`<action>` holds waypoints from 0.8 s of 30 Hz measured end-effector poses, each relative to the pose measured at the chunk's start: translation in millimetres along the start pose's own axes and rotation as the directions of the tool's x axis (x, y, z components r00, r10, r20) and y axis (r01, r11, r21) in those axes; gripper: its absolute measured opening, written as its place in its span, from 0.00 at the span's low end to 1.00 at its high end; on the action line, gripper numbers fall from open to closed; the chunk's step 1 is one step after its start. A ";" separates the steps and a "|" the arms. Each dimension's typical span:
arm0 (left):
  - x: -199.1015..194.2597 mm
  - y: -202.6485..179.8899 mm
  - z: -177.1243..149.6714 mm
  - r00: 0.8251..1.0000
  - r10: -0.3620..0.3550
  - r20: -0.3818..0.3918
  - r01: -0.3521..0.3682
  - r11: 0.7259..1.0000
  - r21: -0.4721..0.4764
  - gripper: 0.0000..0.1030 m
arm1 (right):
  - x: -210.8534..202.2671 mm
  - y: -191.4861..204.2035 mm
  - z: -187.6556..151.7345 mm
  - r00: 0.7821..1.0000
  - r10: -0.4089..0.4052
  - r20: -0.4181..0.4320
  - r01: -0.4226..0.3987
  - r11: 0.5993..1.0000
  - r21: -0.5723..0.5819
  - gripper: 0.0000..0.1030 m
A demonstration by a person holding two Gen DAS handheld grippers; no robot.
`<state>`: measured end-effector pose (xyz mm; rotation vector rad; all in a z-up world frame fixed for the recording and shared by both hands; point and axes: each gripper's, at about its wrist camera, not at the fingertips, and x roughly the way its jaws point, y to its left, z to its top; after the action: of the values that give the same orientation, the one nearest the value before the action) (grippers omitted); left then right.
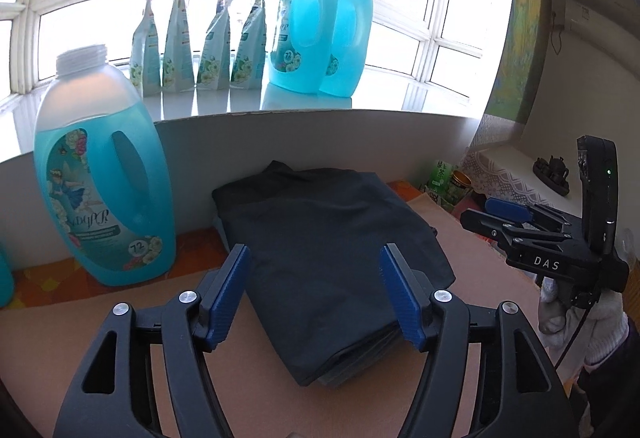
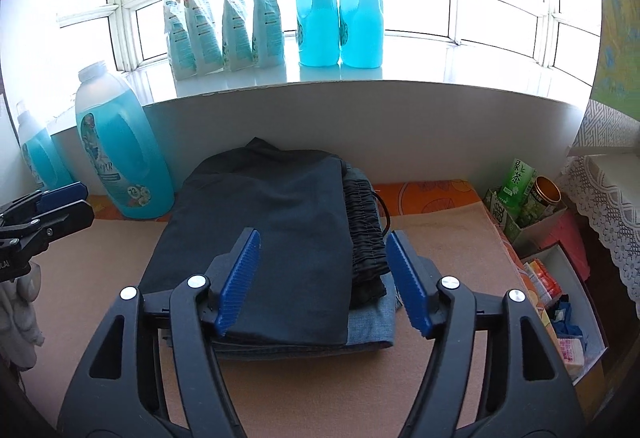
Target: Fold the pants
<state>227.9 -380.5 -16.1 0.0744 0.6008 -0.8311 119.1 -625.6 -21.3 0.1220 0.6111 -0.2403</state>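
Observation:
Dark folded pants (image 1: 328,254) lie in a stack on the tan table surface (image 1: 472,302). In the right wrist view the dark pants (image 2: 280,238) rest on folded blue jeans (image 2: 372,326), with a black elastic waistband (image 2: 366,234) showing at the right. My left gripper (image 1: 314,294) is open and empty, just above the near edge of the stack. My right gripper (image 2: 324,278) is open and empty over the stack's near right part. It also shows in the left wrist view (image 1: 508,213) at the right, held by a gloved hand. The left gripper shows at the left edge of the right wrist view (image 2: 60,201).
A large blue detergent bottle (image 1: 100,173) stands at the table's back left against a white ledge (image 1: 320,133). More bottles (image 1: 320,25) and pouches (image 1: 200,37) stand on the windowsill. Boxes and cans (image 2: 528,193) sit off the table's right edge.

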 end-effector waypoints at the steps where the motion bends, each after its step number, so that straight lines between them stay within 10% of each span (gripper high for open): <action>1: -5.4 -1.9 -2.3 1.000 -0.004 0.000 0.004 1.000 0.001 0.65 | -7.9 4.5 -3.0 1.000 -0.005 0.005 0.005 1.000 -0.005 0.73; 24: -157.8 -55.2 -67.9 0.997 0.006 0.078 -0.013 0.995 0.099 0.79 | -190.4 81.1 -79.1 0.984 0.007 0.176 -0.005 1.000 -0.011 0.98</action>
<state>74.6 -292.4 20.0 0.1352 0.4855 -0.8508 -54.5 -497.2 28.4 0.0915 0.4363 -0.2394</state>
